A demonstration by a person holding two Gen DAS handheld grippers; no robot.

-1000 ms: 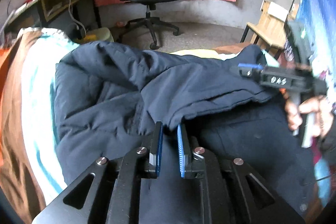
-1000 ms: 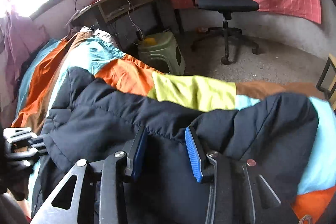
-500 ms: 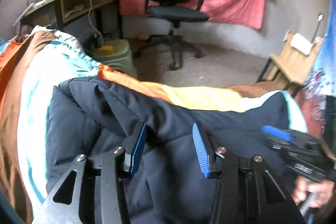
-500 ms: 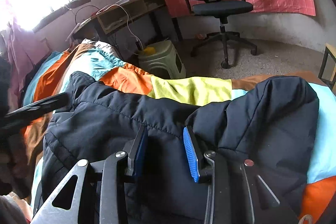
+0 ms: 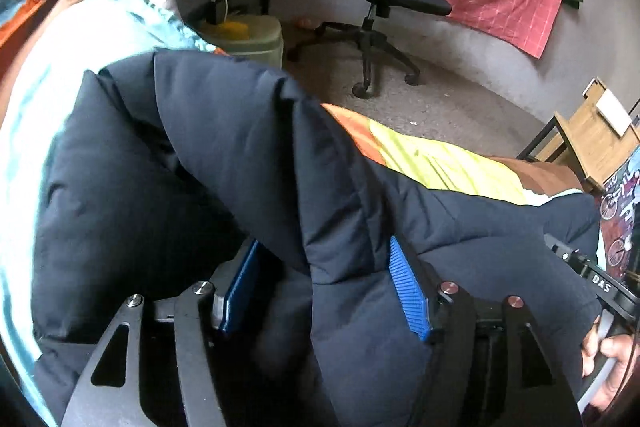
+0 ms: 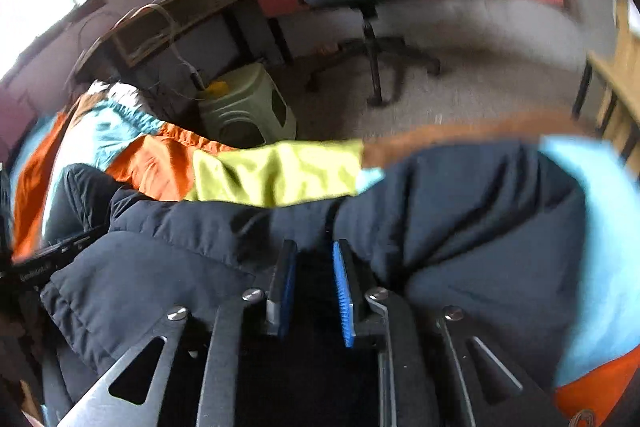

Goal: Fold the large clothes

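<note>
Right wrist view is motion-blurred, detail soft. The dark navy padded jacket (image 5: pixel 200 163) fills the lower half of both views and hides most of the patchwork bedspread (image 6: pixel 276 171) it lies on; bottom edges cut off by my rigs.

Readable text: only "DAS" on the right hand-held gripper (image 5: pixel 600 283) at the right edge of the left view. Lettering on the other rig at the left edge of the right view is illegible.

Left hand-held gripper (image 5: pixel 324 287): jaws have just been opening, now spread, a jacket fold bulging up between the blue pads, not pinched.

Right hand-held gripper (image 6: pixel 314 291): jaws have just been closing, now nearly together with dark jacket fabric between the pads, pinching it at lower centre.
</note>
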